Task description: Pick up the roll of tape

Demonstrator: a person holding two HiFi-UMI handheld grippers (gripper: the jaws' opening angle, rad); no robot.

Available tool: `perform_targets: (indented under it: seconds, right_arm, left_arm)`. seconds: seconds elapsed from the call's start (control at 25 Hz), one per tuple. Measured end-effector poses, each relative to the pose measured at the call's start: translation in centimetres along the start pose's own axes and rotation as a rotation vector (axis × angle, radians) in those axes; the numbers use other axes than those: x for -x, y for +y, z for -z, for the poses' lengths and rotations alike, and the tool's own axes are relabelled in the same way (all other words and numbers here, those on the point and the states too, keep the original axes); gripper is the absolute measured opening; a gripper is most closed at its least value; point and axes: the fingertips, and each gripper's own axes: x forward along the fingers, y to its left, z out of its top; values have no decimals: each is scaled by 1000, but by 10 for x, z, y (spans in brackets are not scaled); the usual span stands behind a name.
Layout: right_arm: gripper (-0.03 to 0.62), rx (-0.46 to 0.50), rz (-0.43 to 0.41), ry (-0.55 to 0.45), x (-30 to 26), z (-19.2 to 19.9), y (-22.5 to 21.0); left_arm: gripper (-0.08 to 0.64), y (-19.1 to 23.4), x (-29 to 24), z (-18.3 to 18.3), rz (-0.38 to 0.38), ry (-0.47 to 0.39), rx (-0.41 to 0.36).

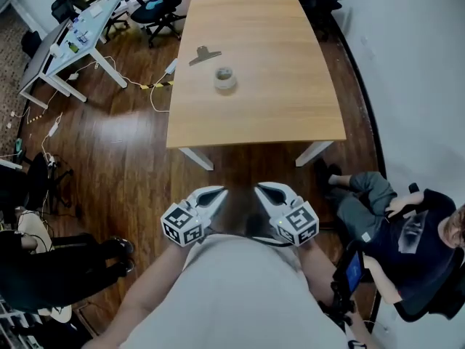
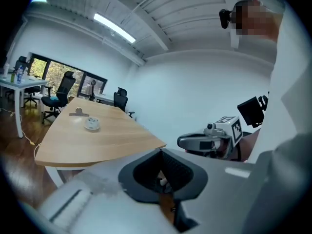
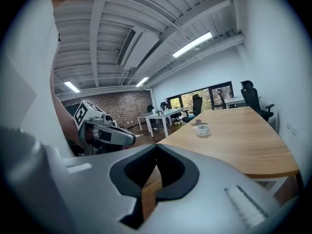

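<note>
On the table [image 1: 290, 115]: one roll of tape [image 1: 224, 78], lying flat near the middle, well apart from both grippers.
Beside the roll: one dark clip [image 1: 204, 54], near it but not touching; its small details are hard to see.
Left gripper [image 1: 218, 193]: jaws together, nothing between them, held close before the person's body.
Right gripper [image 1: 263, 190]: jaws together too, empty, just beside the left one.
Cut off: one seated person [image 1: 392, 231] at the right edge; the legs of another person [image 1: 65, 275] at the left edge.
Count: two grippers, one roll, one clip, one wooden table.
</note>
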Motion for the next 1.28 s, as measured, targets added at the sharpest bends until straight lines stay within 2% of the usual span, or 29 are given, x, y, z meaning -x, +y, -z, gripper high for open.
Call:
perform_targets:
  seconds: [0.24, 0.44, 0.64, 0.84, 1.04, 1.28]
  right_arm:
    - [6, -9, -15, 0, -19, -11, -27]
    - [6, -3, -44, 44, -82, -18, -32]
    - [6, 2, 12, 93, -117, -31, -42]
    - [6, 21, 46, 87, -151, -60, -52]
    - [6, 36, 80, 83, -191, -83, -57]
    - [6, 21, 139, 96, -201, -86, -65]
  left_arm:
    - [6, 23, -16, -14, -20, 15, -23]
    - [6, 79, 2, -19, -71, 9, 0]
    - [6, 126, -3, -25, -9, 6, 27]
    - [6, 161, -11, -60, 68, -30, -5]
    - [6, 204, -9, -83, 115, -57, 14]
    - [6, 217, -13, -84, 171, -43, 18]
